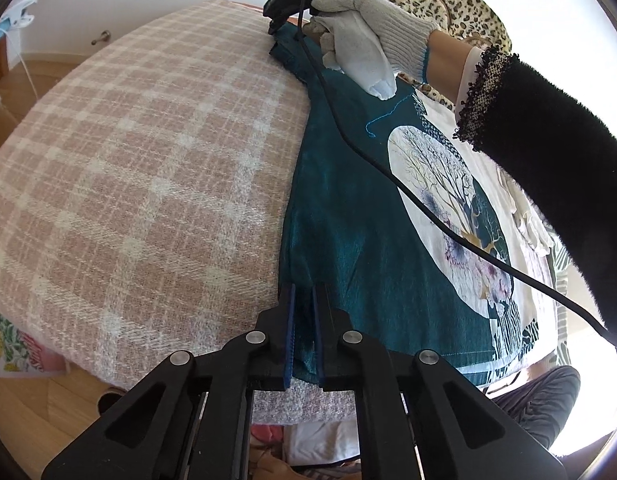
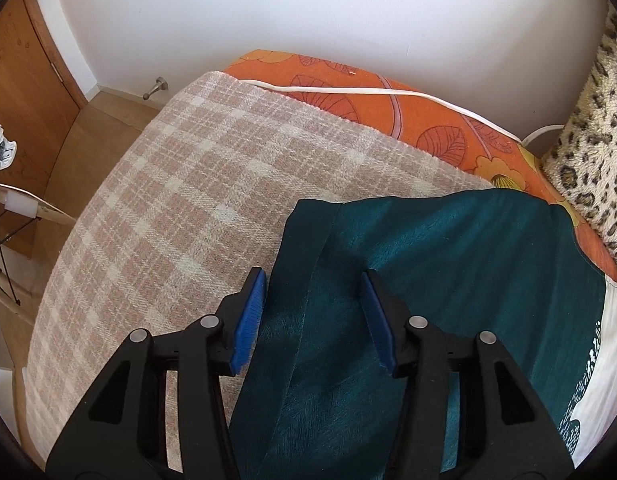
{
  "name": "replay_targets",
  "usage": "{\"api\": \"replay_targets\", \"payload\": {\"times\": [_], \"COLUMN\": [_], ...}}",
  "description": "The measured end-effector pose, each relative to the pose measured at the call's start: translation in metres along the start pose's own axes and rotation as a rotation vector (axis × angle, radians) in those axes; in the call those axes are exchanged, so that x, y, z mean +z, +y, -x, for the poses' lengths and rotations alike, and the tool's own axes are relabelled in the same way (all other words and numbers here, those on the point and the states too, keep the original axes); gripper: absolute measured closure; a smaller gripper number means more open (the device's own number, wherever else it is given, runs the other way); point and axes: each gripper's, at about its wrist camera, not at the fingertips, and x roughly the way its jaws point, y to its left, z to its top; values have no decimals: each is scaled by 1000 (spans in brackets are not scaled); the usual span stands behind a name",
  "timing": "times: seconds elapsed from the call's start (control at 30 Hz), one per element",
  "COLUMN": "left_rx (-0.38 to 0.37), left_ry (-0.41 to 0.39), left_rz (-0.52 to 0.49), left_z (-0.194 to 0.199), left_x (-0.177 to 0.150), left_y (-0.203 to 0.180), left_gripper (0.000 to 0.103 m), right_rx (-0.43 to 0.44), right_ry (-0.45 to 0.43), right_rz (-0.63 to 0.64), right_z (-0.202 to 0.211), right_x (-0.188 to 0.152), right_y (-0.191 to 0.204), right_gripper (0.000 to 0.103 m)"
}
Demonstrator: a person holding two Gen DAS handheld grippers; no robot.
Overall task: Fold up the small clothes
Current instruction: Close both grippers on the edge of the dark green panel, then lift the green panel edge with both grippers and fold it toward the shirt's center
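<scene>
Clamped hard, left gripper [image 1: 303, 316], blue pads [image 1: 289, 334] pinching the near hem of the teal garment [image 1: 340, 216], right at the near edge of the plaid blanket [image 1: 148, 168]. Pinned there, by the look of it, to anchor one end of the long side edge while the other end gets picked up. Spread flat along the blanket's right side, that garment, printed panel [image 1: 448, 200] facing up, far end reaching toward the orange sheet [image 2: 428, 120] and the leopard throw [image 2: 588, 140]. Up at the far corner, right gripper [image 2: 312, 320], gloved hand [image 1: 360, 40] steering it, fingers parted and straddling a raised fold of teal cloth, pads either side but not yet biting. Poised for a matching pinch, likely, so both ends of that edge can lift and swing across together. Trailing black cable [image 1: 388, 168] draped over the print, a possible snag.
</scene>
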Motion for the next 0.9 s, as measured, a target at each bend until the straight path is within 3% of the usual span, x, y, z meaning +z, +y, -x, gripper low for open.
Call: {"api": "replay_targets", "payload": {"times": [0.1,0.33,0.9], "left_rx": [-34,-86,-161], "left_ry": [12,10,15], "left_rz": [23,33,-131], "left_z": [-2,-1,0], "left_x": [0,0,1], "left_y": [0,-4,-66], "left_gripper": [97,100,101], "right_rx": [-14,-16,-54], "right_ry": [-1,-31,-141], "right_rz": [-5,-44,-103], "right_z": [2,18,95], "right_x": [1,2,-17], "right_y": [-9,-34,-114], "right_gripper": [96,100,100]}}
